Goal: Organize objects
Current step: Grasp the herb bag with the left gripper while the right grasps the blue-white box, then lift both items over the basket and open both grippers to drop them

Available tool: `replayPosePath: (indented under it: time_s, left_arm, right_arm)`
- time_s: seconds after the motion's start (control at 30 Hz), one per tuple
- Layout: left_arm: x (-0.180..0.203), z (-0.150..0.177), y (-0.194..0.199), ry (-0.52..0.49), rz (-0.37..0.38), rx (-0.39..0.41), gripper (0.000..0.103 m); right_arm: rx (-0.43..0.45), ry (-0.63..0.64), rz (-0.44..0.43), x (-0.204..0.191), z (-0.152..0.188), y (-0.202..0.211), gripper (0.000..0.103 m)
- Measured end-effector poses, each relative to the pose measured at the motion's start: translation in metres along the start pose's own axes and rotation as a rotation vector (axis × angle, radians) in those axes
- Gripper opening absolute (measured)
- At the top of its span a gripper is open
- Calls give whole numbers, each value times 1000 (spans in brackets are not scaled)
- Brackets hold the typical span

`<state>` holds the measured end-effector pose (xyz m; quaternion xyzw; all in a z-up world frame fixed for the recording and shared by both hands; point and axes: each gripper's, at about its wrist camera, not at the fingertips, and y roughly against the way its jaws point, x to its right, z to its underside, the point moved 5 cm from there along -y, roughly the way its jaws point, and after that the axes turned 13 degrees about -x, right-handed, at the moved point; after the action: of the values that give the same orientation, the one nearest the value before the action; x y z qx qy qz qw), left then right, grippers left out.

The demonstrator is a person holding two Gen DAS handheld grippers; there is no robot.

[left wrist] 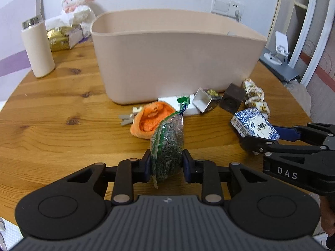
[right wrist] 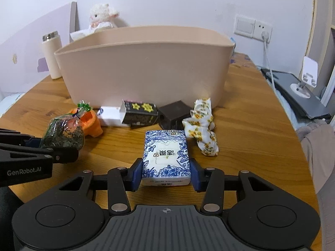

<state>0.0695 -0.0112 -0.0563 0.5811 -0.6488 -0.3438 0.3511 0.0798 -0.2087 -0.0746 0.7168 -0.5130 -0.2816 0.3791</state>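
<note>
My left gripper (left wrist: 166,164) is shut on a clear bag of dark seeds (left wrist: 167,146), held above the wooden table (left wrist: 62,125); the same bag (right wrist: 62,133) shows at the left of the right wrist view. My right gripper (right wrist: 166,172) is shut on a blue-and-white tissue pack (right wrist: 166,156), also seen at the right of the left wrist view as the tissue pack (left wrist: 254,126). A large beige bin (left wrist: 173,56) stands behind, its front wall (right wrist: 144,71) facing me. In front of it lie an orange plush pouch (left wrist: 150,121), a white box (right wrist: 110,116), a black box with yellow stars (right wrist: 140,113), a dark brown cube (right wrist: 173,115) and a floral cloth (right wrist: 202,127).
A cream bottle (left wrist: 38,48) stands at the back left, with a gold box (left wrist: 60,37) and a white plush lamb (left wrist: 77,4) behind it. Grey clips (left wrist: 126,119) lie beside the pouch. A phone stand (right wrist: 303,79) sits off the table's right edge, near a wall socket (right wrist: 262,30).
</note>
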Motion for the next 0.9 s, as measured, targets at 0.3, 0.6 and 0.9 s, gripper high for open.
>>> replayPosePath:
  time_s: [0.3, 0.6, 0.9]
  left_arm:
    - [-8, -12, 40, 17, 3, 92, 31]
    - [-14, -49, 79, 10, -22, 206, 31]
    - [-6, -105, 87, -20, -77, 281, 31]
  right_arm:
    - [107, 1, 35, 2, -13, 41, 43]
    - [231, -19, 67, 16, -46, 72, 43]
    - [319, -52, 105, 23, -92, 79, 43]
